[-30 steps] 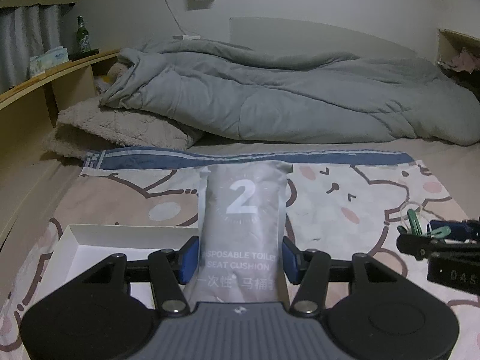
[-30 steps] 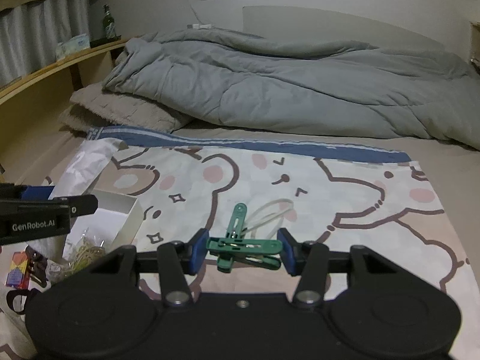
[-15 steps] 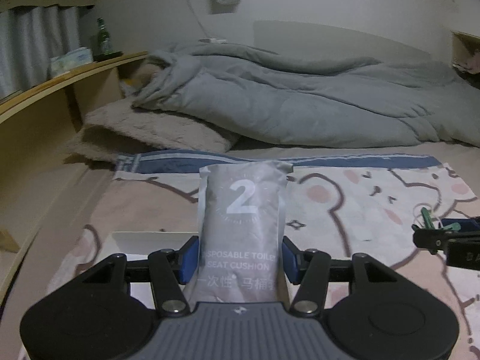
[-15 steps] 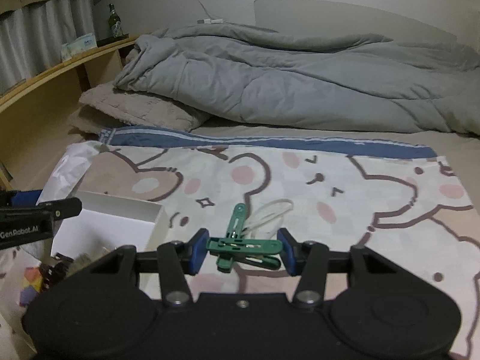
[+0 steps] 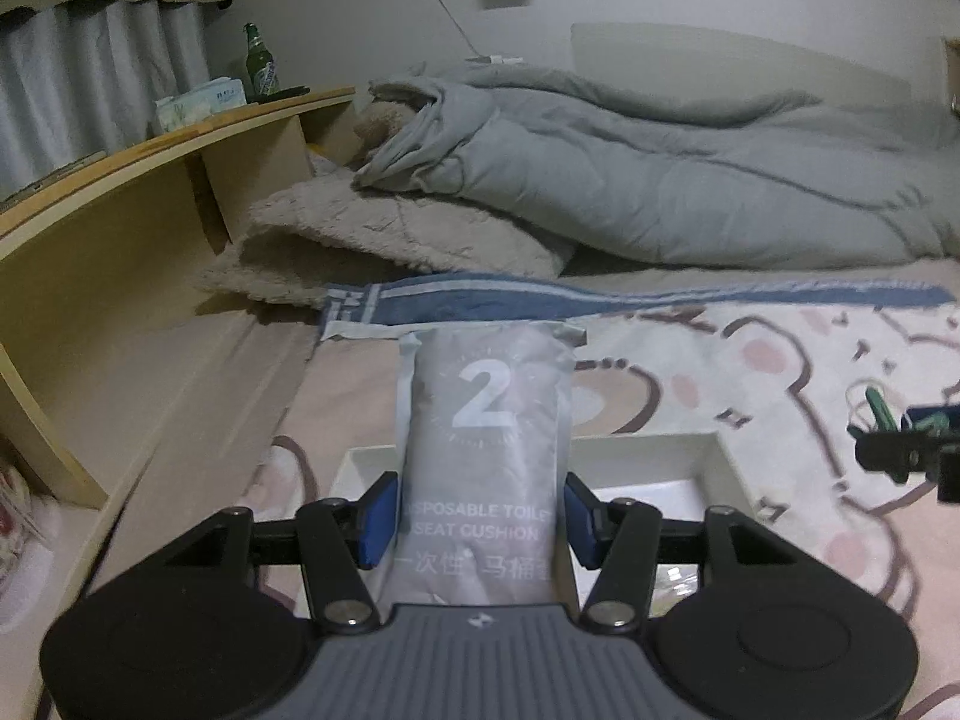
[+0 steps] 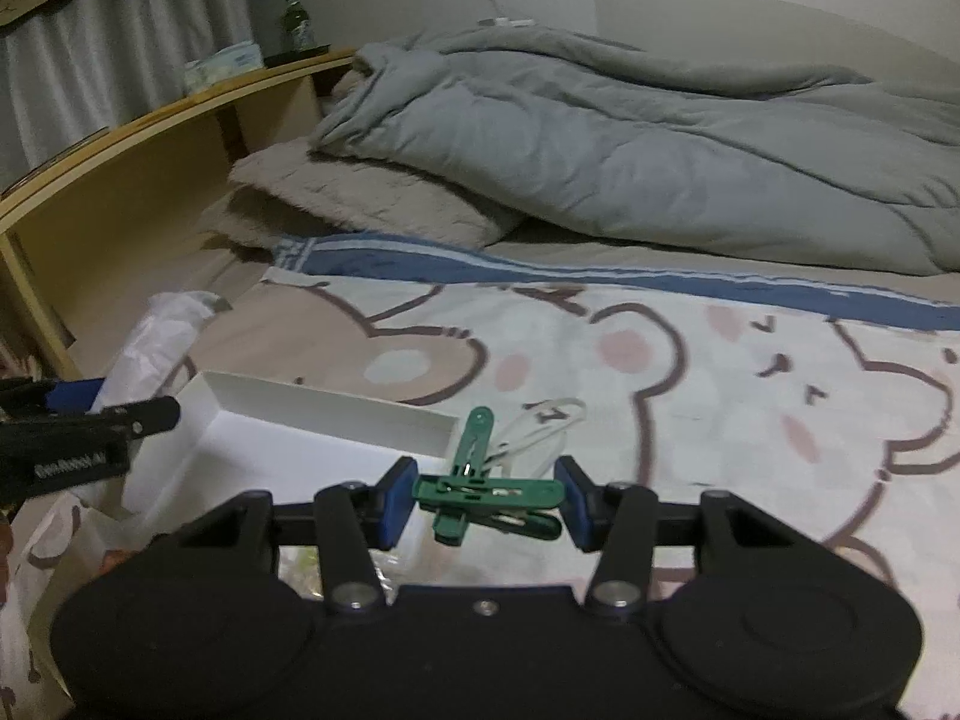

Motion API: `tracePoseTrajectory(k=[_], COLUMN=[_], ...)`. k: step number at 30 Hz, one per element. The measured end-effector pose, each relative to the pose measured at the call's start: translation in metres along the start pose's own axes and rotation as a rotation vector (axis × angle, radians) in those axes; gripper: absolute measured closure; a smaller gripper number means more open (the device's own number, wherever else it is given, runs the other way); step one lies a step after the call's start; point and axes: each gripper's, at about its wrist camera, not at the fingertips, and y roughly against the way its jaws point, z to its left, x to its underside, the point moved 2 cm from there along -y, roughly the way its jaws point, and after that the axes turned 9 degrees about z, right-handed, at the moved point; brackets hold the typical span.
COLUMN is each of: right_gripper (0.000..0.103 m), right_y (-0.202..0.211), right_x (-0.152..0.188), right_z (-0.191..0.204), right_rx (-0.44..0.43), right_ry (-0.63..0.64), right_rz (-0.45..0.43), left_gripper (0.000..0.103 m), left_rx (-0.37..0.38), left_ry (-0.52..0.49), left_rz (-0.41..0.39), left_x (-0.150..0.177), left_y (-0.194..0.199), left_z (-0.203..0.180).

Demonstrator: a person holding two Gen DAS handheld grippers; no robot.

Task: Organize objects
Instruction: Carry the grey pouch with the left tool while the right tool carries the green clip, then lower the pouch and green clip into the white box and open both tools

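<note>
Bed [image 6: 600, 276]: carries everything; a grey duvet [image 6: 630, 138] is heaped along the far edge and a bear-print sheet [image 6: 690, 372] covers the near part.

White box [image 6: 336, 414]: an open, shallow tray on the sheet toward the left edge of the bed. Over the last second it has come much nearer in both wrist views, and now sits just under and ahead of both grippers.

Packet [image 5: 486, 450]: a grey pouch marked "2" and "disposable toilet seat cushion", standing upright above the box's near rim.

Left gripper [image 5: 480, 522]: its blue fingers [image 5: 378, 519] are clamped on the packet's two sides, low down, the same hold as a second ago.

Right gripper [image 6: 483, 501]: fingers pressed on the ends of the green clothes pegs [image 6: 486, 492], a small bunch carried crosswise just past the box's right wall, with a pale loop hanging from them.

What changed: both hands have swung leftward to the box with their loads unchanged; the sheet has slid right in view.

Meaning for the task: I judge both things are about to go into the box. The pegs look to be still outside its right wall, so that hand seems to need a little more leftward travel before letting go.

Risk: the tall packet may topple over the low rim unless laid flat.
</note>
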Motion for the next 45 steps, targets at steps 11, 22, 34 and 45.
tracePoseTrajectory(k=[11, 22, 34, 45], right_gripper=[0.052, 0.052, 0.027, 0.026], right_y=[-0.045, -0.089, -0.102, -0.093], right_x=[-0.008, -0.005, -0.003, -0.004], right_z=[0.036, 0.054, 0.056, 0.047], right_rx=[-0.125, -0.159, -0.185, -0.156], right_ry=[0.014, 0.053, 0.051, 0.027], right_rz=[0.025, 0.101, 0.108, 0.126], left_gripper=[0.046, 0.046, 0.008, 0.006], left_rx=[-0.053, -0.065, -0.068, -0.025], left_ry=[-0.037, -0.126, -0.149, -0.089], left_rz=[0.102, 0.188, 0.222, 0.191], left_x=[0.021, 0.036, 0.038, 0.026], left_y=[-0.05, -0.087, -0.092, -0.072], left_z=[0.033, 0.028, 0.019, 0.016])
